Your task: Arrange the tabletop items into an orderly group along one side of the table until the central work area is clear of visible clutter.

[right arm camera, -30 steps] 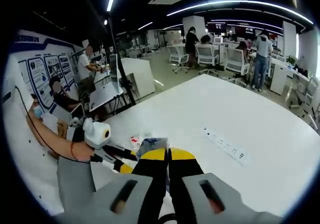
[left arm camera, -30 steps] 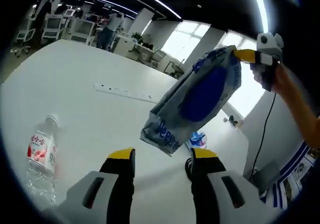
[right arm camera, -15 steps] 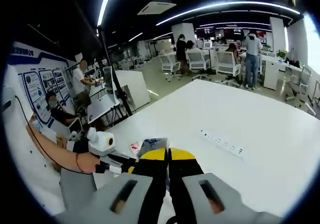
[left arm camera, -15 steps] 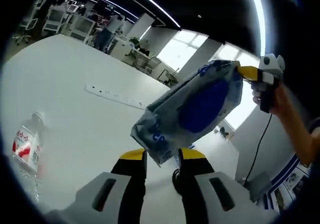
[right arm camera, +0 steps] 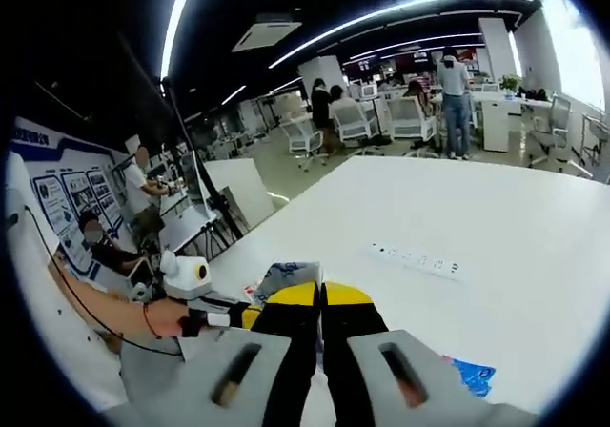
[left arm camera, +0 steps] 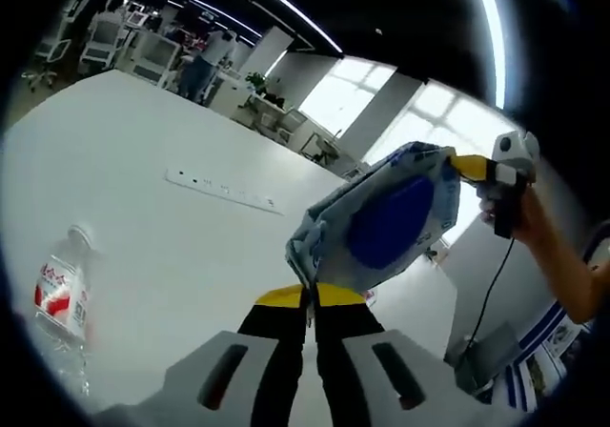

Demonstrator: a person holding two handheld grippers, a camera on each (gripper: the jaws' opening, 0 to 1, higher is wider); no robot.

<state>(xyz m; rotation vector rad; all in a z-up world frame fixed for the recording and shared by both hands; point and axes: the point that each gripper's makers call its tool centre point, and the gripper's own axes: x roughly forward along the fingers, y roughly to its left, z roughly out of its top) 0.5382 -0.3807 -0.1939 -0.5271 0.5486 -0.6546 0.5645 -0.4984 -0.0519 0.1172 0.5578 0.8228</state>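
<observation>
I hold the blue-and-white wipes pack in the air above the white counter, stretched between both tools. My left hand-held gripper is pinched tight on its lower corner, and my right hand-held gripper is clamped on the opposite edge. A water bottle lies on the counter, near a power strip.
</observation>
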